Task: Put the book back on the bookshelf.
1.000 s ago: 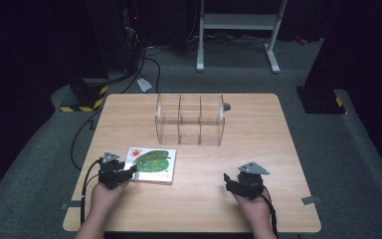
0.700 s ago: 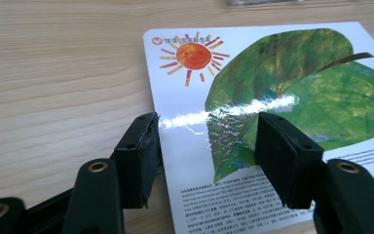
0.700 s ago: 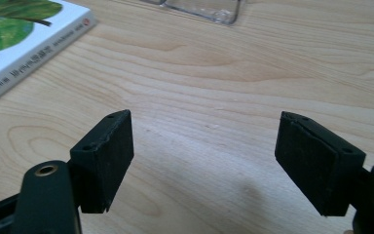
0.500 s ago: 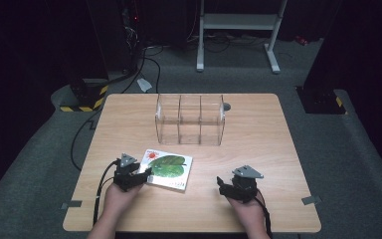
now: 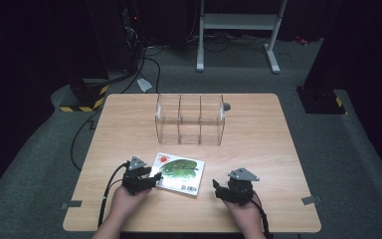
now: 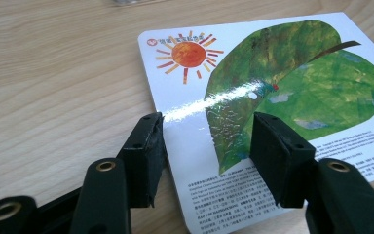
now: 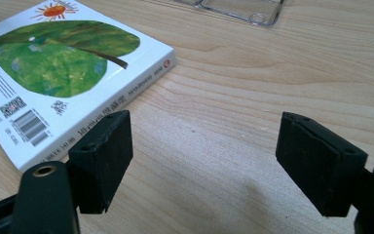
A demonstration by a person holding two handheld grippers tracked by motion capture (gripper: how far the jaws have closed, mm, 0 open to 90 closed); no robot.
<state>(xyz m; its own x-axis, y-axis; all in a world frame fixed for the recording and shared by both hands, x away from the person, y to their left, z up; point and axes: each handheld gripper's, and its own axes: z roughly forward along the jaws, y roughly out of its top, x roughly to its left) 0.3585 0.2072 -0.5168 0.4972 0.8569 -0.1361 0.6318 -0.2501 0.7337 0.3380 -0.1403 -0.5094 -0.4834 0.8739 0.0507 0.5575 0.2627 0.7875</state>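
The left gripper (image 6: 204, 146) holds its fingers spread over the book's (image 6: 272, 97) corner; the right gripper (image 7: 204, 161), fingers apart, sits beside its spine.

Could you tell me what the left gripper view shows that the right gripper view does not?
Left gripper view alone: the left gripper, open, its jaws astride the book's corner, one over the cover and one beside the edge.

Right gripper view alone: the book's spine, its barcode, the right gripper open over bare table, and the clear organizer's base.

Both: the book lying flat, with its sun and green leaf.
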